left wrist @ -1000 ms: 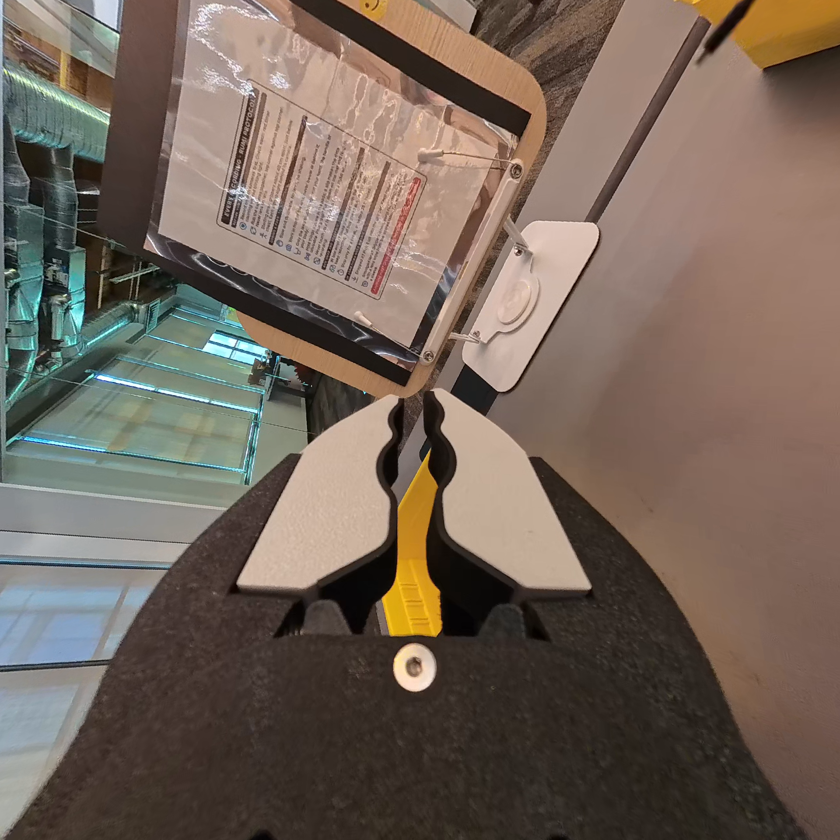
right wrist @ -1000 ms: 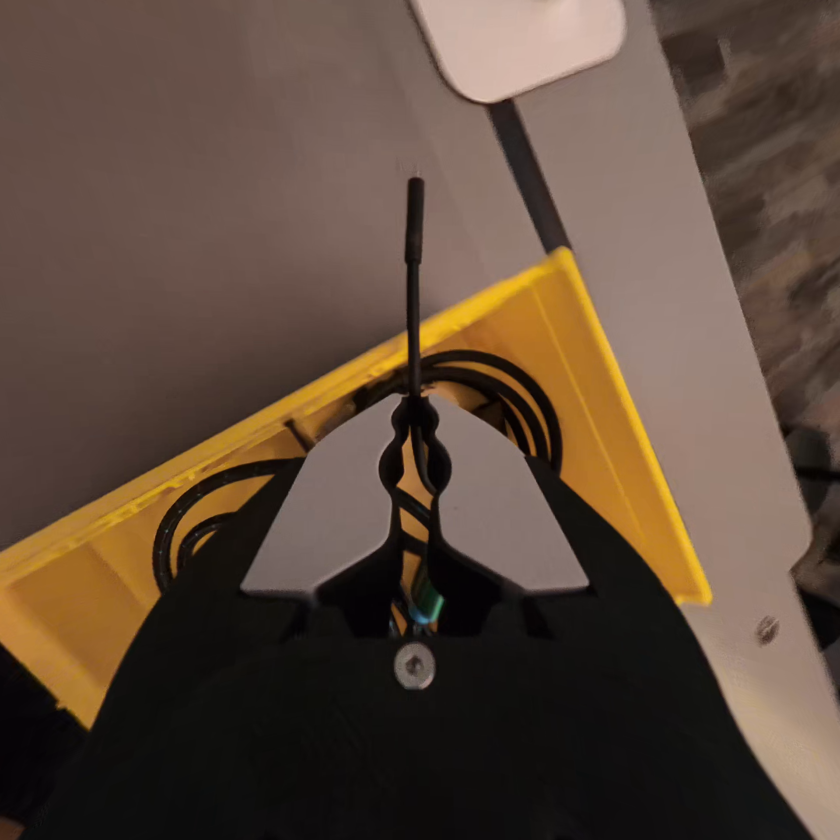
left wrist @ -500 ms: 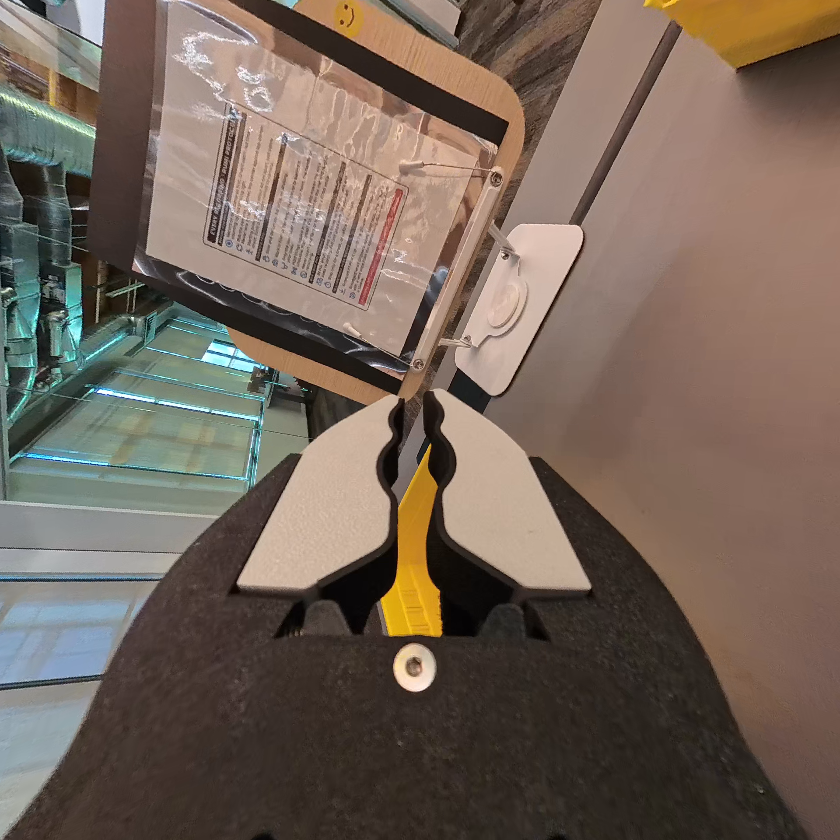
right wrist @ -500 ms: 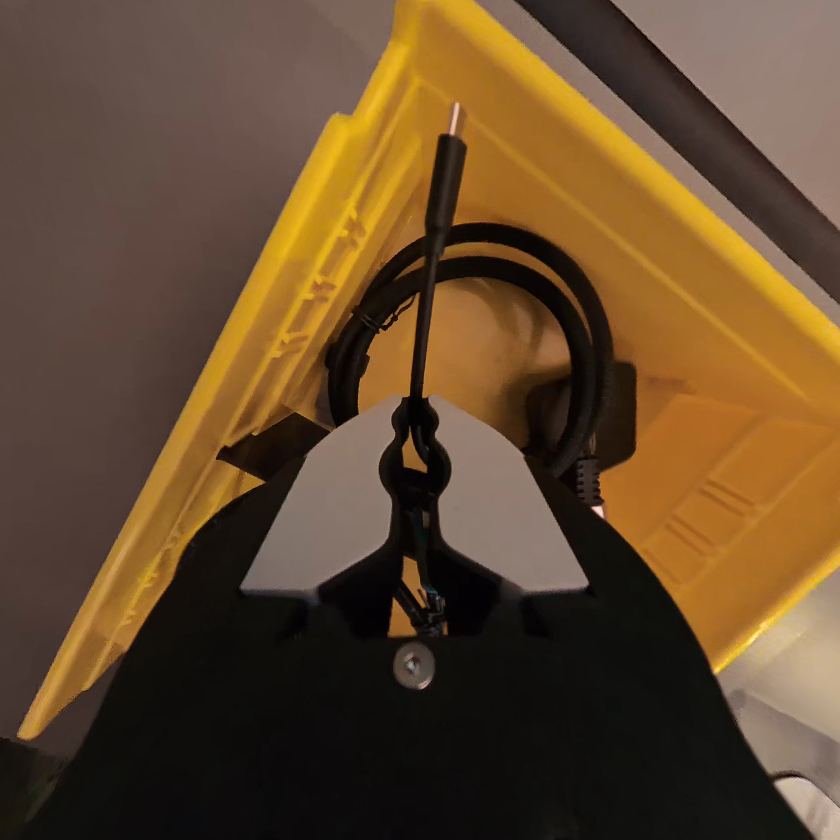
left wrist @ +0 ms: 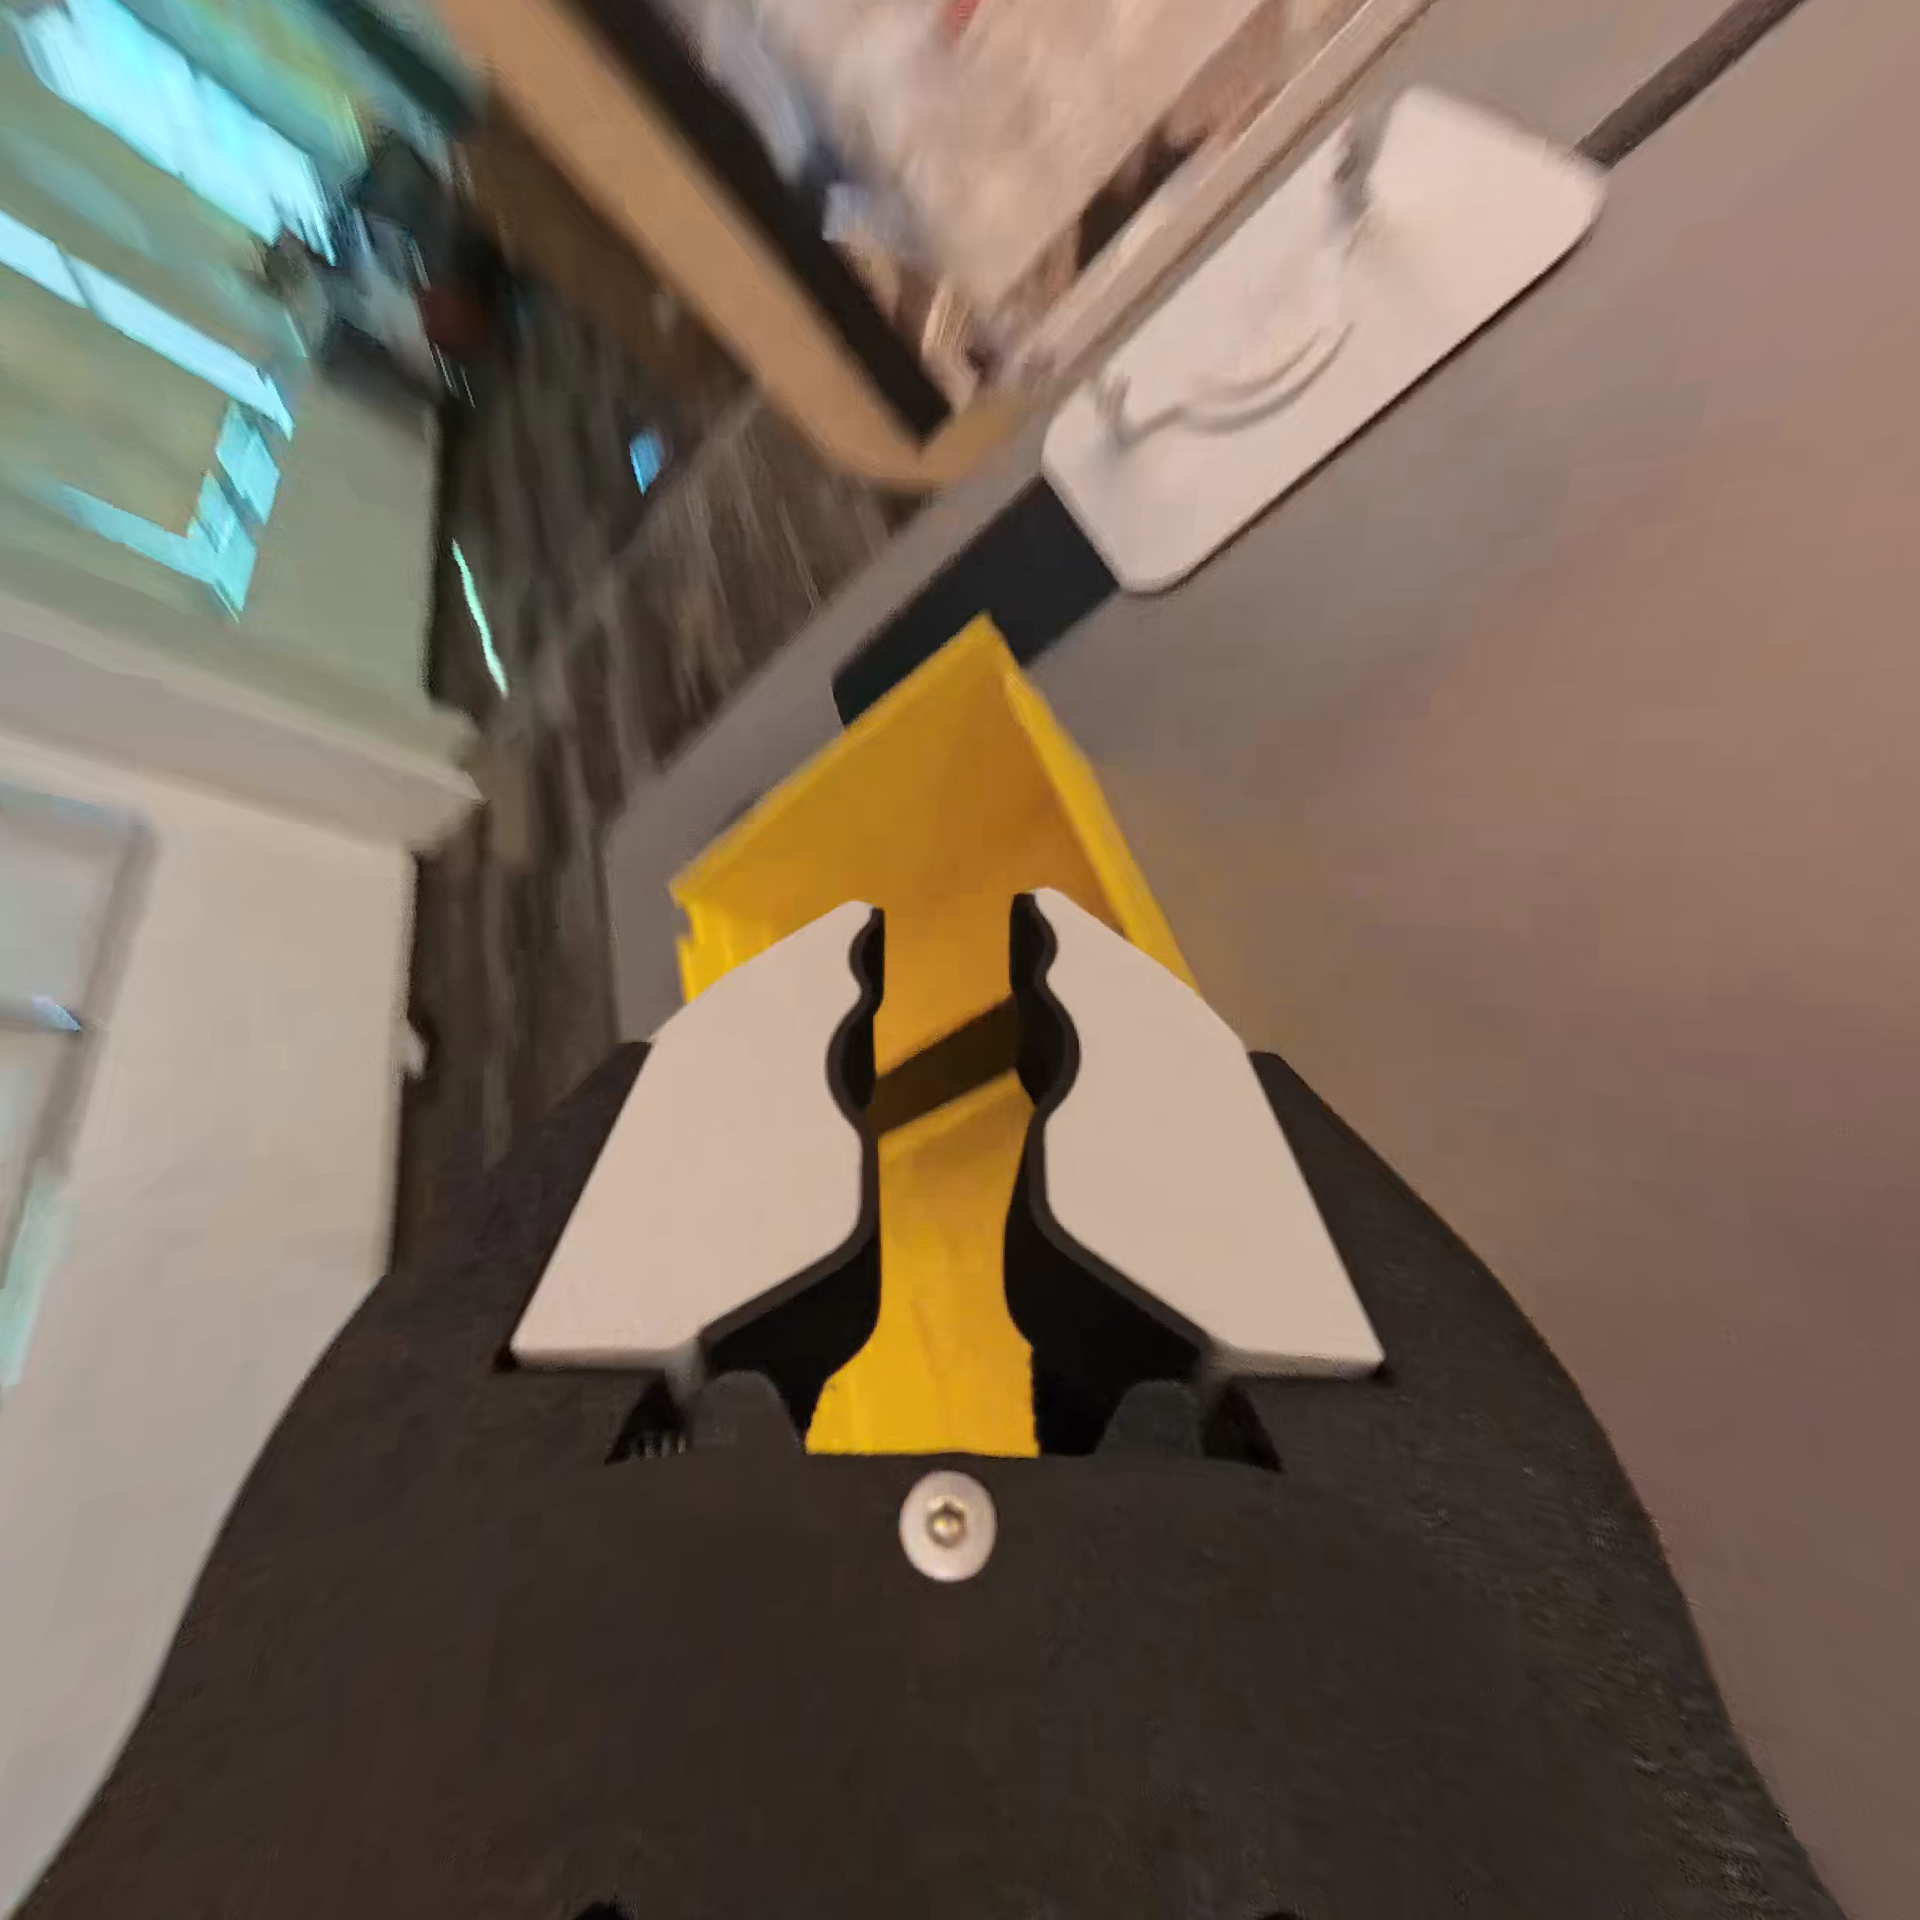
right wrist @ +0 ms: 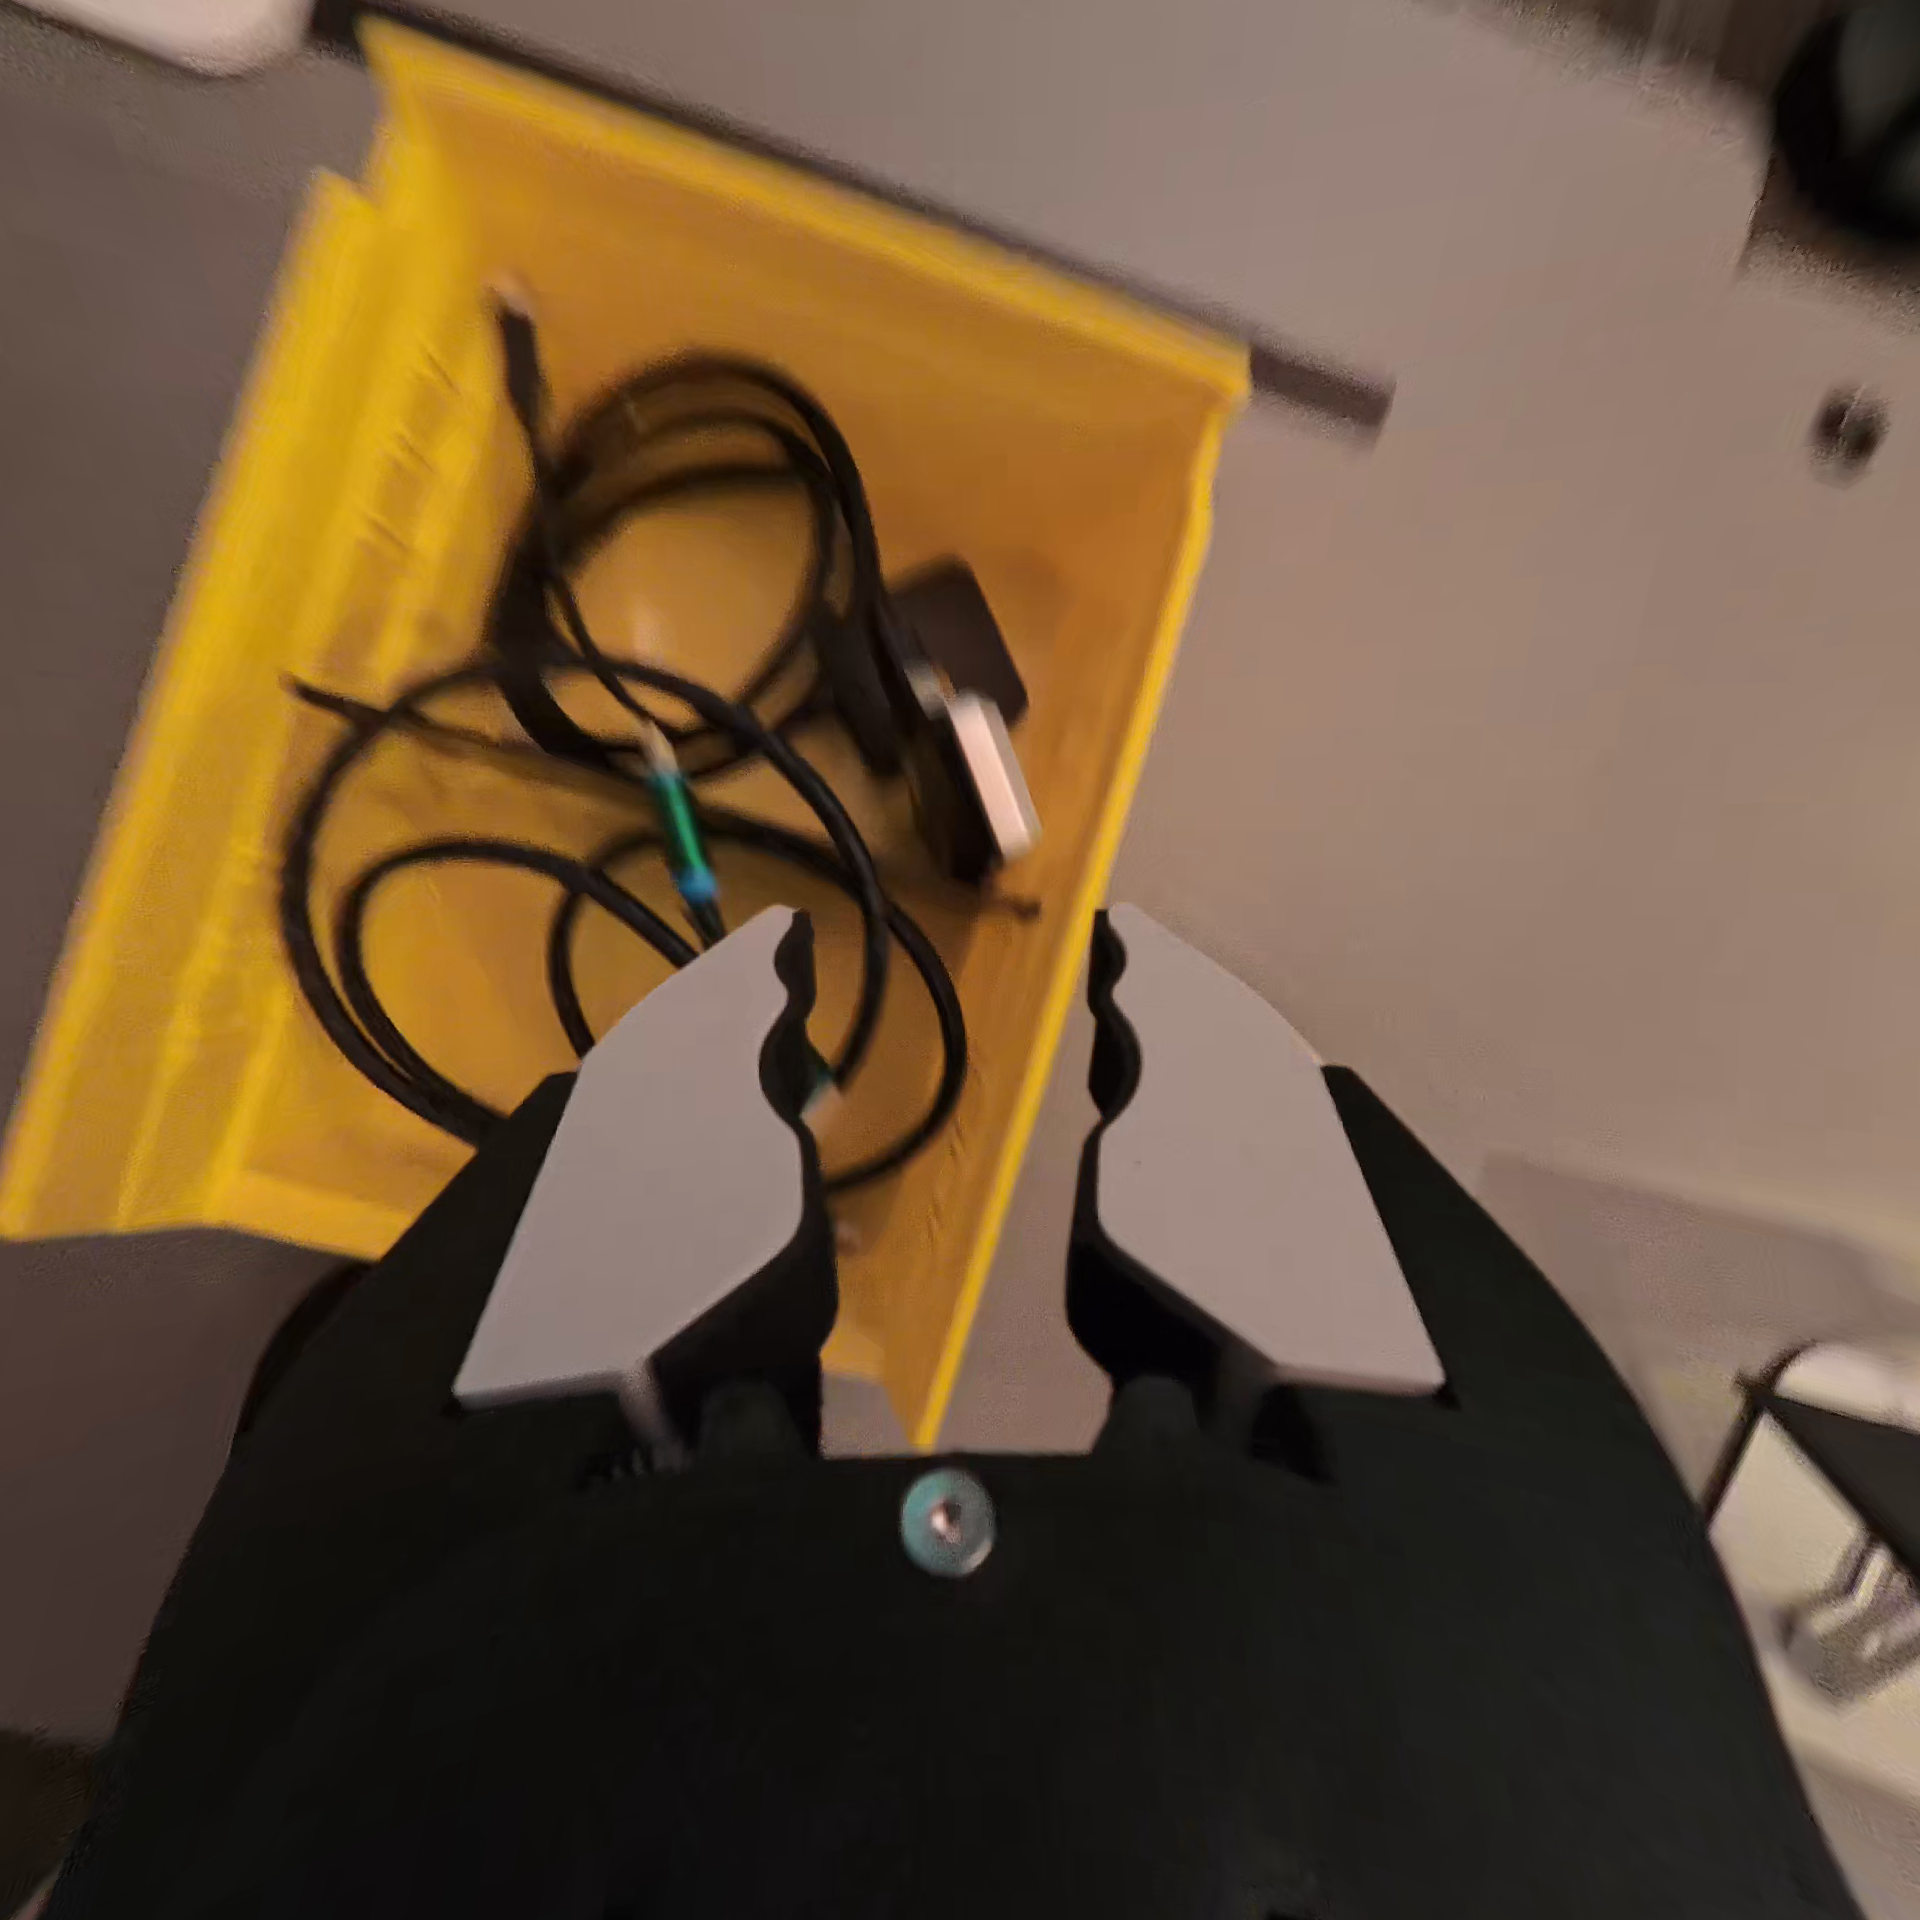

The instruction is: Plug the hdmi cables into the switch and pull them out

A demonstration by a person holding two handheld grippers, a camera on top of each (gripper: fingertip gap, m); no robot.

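Observation:
In the right wrist view a yellow bin lies on the grey table. It holds coiled black cables, one with a green and blue band, and a small dark box with a silver end. My right gripper is open and empty above the bin's near right corner. In the left wrist view another yellow bin sits just past my left gripper, which is slightly open and empty. A dark slot in the bin shows between its fingers. The view is blurred.
A white plate lies on the grey table beyond the left bin, next to a wooden board with a plastic-covered sheet. Patterned floor lies left of the table edge. White furniture shows at the right.
My right gripper opened and let go of the thin black cable, which now lies in the bin. My left gripper opened a little and swung down toward its yellow bin.

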